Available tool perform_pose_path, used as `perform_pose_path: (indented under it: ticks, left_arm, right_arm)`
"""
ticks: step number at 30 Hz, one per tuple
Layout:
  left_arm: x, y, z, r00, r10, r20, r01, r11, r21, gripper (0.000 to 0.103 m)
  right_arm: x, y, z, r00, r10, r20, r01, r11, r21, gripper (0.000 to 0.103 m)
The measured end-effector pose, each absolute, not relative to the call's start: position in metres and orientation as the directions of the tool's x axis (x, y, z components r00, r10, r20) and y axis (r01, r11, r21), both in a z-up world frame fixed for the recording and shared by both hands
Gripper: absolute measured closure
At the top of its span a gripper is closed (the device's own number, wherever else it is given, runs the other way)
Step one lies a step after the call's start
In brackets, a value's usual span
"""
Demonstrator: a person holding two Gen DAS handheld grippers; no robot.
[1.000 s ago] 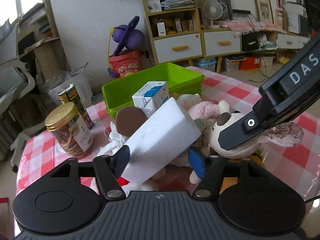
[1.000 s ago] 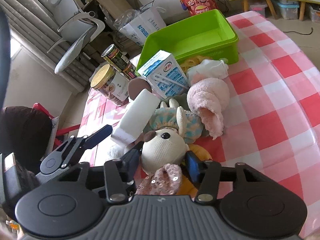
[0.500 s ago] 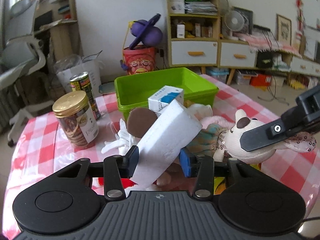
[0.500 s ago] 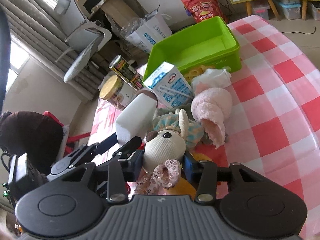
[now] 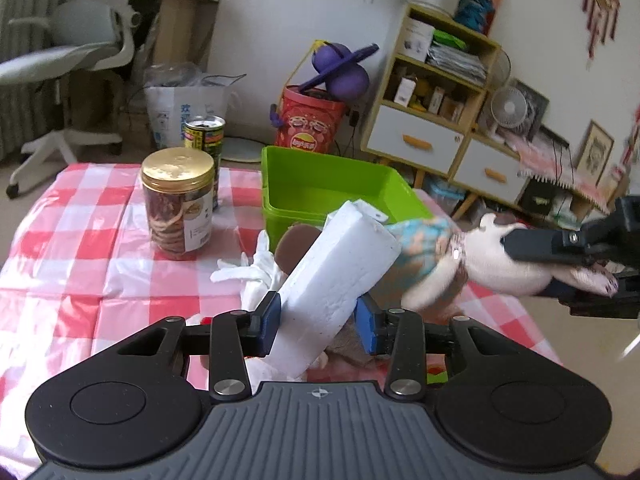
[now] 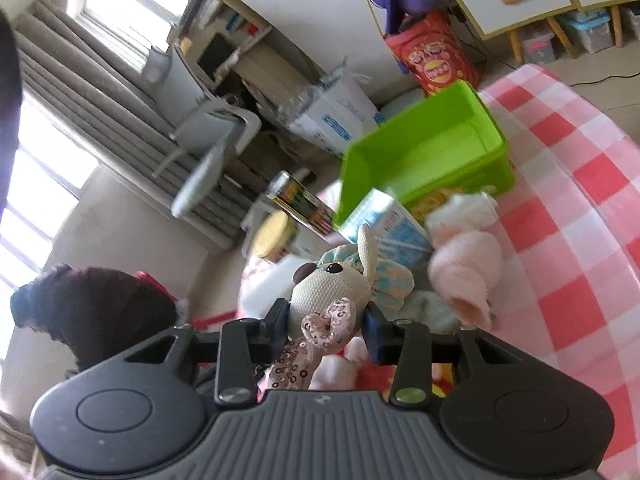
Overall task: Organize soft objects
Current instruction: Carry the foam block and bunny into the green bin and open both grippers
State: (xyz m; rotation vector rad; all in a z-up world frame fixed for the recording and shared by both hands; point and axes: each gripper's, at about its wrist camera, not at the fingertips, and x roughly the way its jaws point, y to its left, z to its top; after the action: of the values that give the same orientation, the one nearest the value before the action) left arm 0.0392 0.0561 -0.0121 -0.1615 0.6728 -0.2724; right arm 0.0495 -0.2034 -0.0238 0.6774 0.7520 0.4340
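Observation:
My left gripper (image 5: 318, 322) is shut on a white foam block (image 5: 336, 280) and holds it tilted above the red-checked table. My right gripper (image 6: 326, 330) is shut on the head of a cream plush mouse (image 6: 330, 292) with a teal dress and sequin ear, lifted off the pile; it also shows at the right of the left wrist view (image 5: 504, 268). An empty green bin (image 5: 332, 188) stands behind, also in the right wrist view (image 6: 424, 152). A pink plush (image 6: 464, 268) and white cloth (image 5: 244, 272) lie on the table.
A gold-lidded cookie jar (image 5: 178, 200) and a drink can (image 5: 204, 136) stand left of the bin. A blue-white milk carton (image 6: 384, 220) leans in front of the bin. A brown disc (image 5: 296, 248) sits behind the block. An office chair, shelves and drawers are beyond the table.
Both grippers closed on their objects and rose: the left lifted the foam block, the right lifted the plush mouse off the pile. Both views tilted upward.

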Motion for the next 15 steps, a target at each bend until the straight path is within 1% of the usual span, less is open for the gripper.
perform_pose_path:
  ticks: [4, 8, 12, 15]
  left_arm:
    - [0.041, 0.068, -0.003, 0.762, -0.291, -0.578, 0.157, 0.95, -0.271, 0.063]
    - [0.052, 0.081, 0.005, 0.769, -0.276, -0.576, 0.11, 0.945, -0.307, 0.064]
    - [0.069, 0.082, 0.009, 0.763, -0.279, -0.583, 0.097, 0.941, -0.323, 0.064]
    - [0.084, 0.076, 0.014, 0.758, -0.28, -0.589, 0.107, 0.945, -0.31, 0.064]
  right_arm:
    - [0.061, -0.206, -0.007, 0.687, 0.588, -0.427, -0.134, 0.68, 0.721, 0.082]
    - [0.078, -0.217, 0.007, 0.721, 0.593, -0.358, -0.136, 0.628, 0.767, 0.082]
    - [0.099, -0.233, 0.012, 0.774, 0.551, -0.312, -0.118, 0.609, 0.784, 0.082]
    - [0.118, -0.246, 0.009, 0.801, 0.516, -0.303, -0.085, 0.6, 0.796, 0.082]
